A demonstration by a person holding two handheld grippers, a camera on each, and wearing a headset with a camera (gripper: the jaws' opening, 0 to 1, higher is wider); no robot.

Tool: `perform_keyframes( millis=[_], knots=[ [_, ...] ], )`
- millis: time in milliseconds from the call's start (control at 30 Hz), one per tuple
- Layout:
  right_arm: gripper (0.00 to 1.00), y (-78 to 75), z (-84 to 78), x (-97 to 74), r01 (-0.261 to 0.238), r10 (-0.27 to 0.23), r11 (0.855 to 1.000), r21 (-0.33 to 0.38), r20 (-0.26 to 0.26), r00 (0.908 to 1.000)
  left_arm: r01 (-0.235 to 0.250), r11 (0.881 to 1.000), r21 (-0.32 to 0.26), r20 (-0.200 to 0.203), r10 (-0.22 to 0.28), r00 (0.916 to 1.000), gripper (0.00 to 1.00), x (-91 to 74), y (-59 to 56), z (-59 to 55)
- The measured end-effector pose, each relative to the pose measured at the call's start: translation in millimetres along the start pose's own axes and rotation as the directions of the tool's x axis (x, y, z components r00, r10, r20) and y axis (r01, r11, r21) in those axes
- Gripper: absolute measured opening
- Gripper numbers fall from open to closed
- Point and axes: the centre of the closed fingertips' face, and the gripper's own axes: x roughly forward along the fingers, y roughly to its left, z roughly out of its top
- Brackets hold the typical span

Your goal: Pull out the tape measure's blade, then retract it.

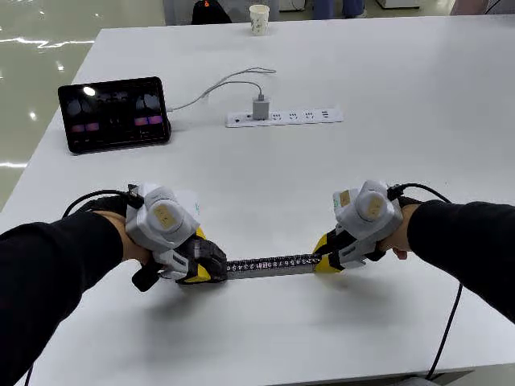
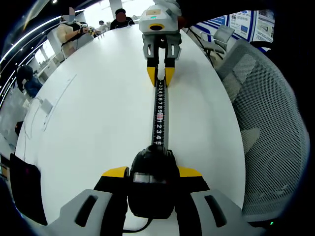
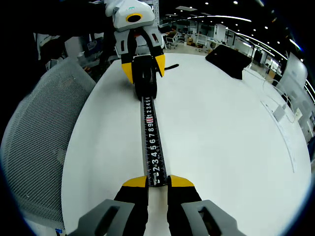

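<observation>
Stretching straight between the 2 grippers near the front edge of the white table (image 1: 322, 80), the blade (image 1: 269, 264) lies with its numbered face up. The left gripper (image 1: 201, 261) is clenched on the black case (image 2: 152, 182), which sits between its yellow-tipped jaws low at the tabletop. The right gripper (image 3: 157, 183) is closed on the blade's free end, pinching it from both sides near the 1 and 2 marks. Farther back lie a tablet (image 1: 113, 112) with a lit screen, a power strip (image 1: 283, 117) with a charger (image 1: 261, 107) plugged in, and a cup (image 1: 259, 18) at the far edge. A mesh chair (image 2: 266, 132) stands beside the table.
</observation>
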Motion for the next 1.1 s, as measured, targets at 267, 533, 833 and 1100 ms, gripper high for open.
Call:
perform_keyframes(
  millis=[267, 533, 833, 1100],
  knots=[
    [0.1, -0.5, -3.6, -3.9, 0.003, -0.003, 1.0, -0.001, -0.002, 1.0, 0.0, 1.0, 0.004, 0.0, 0.0, 1.0, 0.31, 0.6, -0.3, 0.5],
    [0.1, 0.1, -8.6, -7.5, 0.004, -0.004, 1.0, 0.0, -0.009, 1.0, 0.005, 1.0, 0.004, 0.0, -0.005, 1.0, 0.31, 0.3, -1.0, 0.8],
    [0.1, -0.4, -13.9, -10.8, 0.006, -0.006, 1.0, 0.0, -0.014, 0.9999, 0.005, 1.0, 0.006, -0.003, -0.005, 1.0, 0.31, 0.4, -1.0, 1.4],
    [0.1, -1.7, -19.8, -15.1, 0.012, -0.012, 1.0, 0.005, -0.016, 0.9998, 0.005, 1.0, 0.008, -0.003, -0.005, 1.0, 0.31, 0.4, -0.8, 1.4]
  ],
)
